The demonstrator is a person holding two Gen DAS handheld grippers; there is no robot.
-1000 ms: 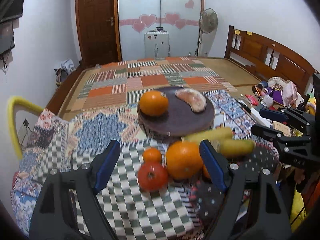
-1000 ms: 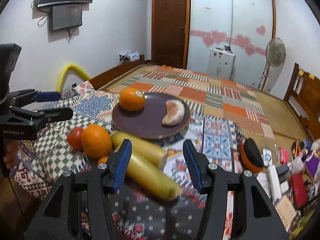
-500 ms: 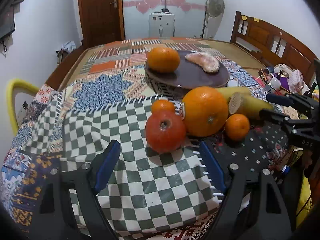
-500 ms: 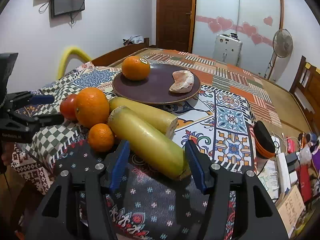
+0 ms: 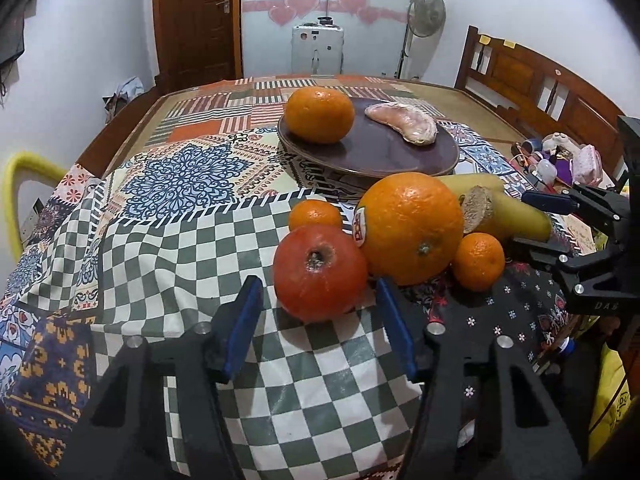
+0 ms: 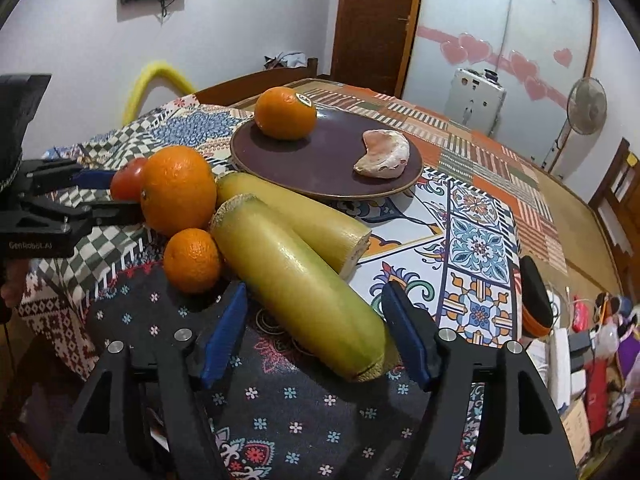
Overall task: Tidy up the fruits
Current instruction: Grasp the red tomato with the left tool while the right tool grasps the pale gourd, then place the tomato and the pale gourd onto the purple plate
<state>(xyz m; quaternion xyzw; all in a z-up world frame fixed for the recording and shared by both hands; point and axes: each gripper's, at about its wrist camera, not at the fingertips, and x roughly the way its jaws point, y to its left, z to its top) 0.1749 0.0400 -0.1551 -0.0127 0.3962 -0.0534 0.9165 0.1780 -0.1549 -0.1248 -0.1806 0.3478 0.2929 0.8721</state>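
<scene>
A red tomato-like fruit lies on the checked cloth between the blue pads of my left gripper. The jaws are closing, with thin gaps still showing on both sides. Against it sit a large orange and two small mandarins. My right gripper straddles the nearer of two yellow-green cut stalks. Its jaws are opening and the pads stand just off the skin. Behind, a dark brown plate carries an orange and a peeled pomelo segment.
All of it rests on a bed under a patchwork quilt. A wooden headboard and a heap of small items line the right side. A yellow chair back stands to the left, a fan at the far wall.
Both grippers have sunk toward the fruit, which looms larger. The left jaws have narrowed around the red fruit. The right jaws have widened around the near yellow stalk.
</scene>
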